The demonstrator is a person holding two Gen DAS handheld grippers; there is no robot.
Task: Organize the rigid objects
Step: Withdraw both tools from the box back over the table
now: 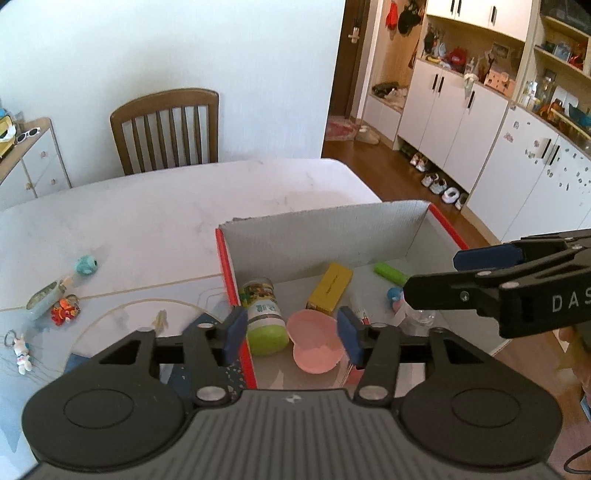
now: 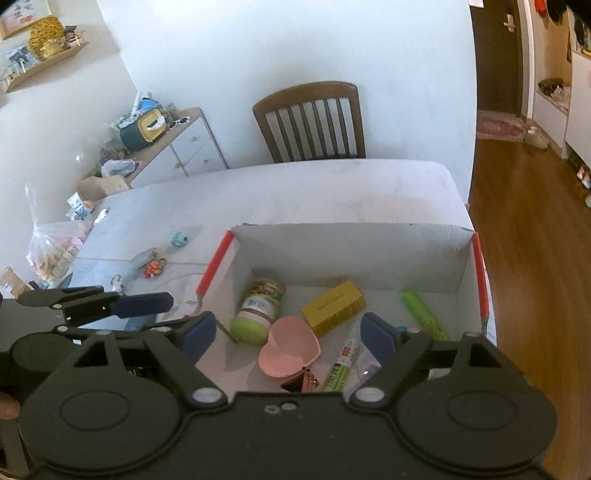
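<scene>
Pink heart case (image 1: 314,341) lies in box (image 1: 325,229) below both open, empty tongs (image 1: 293,334).

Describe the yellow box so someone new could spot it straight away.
Find the open cardboard box with red edges on the white table. Inside, toward its far wall, lies the yellow box, between a green-capped jar and a green marker; it alone is yellow.

Home, dining/living area. Wooden dining chair (image 1: 166,129) at the worktop (image 1: 147,206) beyond the claw, white cabinets (image 1: 443,114) with shoes (image 1: 443,184) beneath to its right, entry door (image 1: 352,33), wood floor (image 2: 524,240).
</scene>
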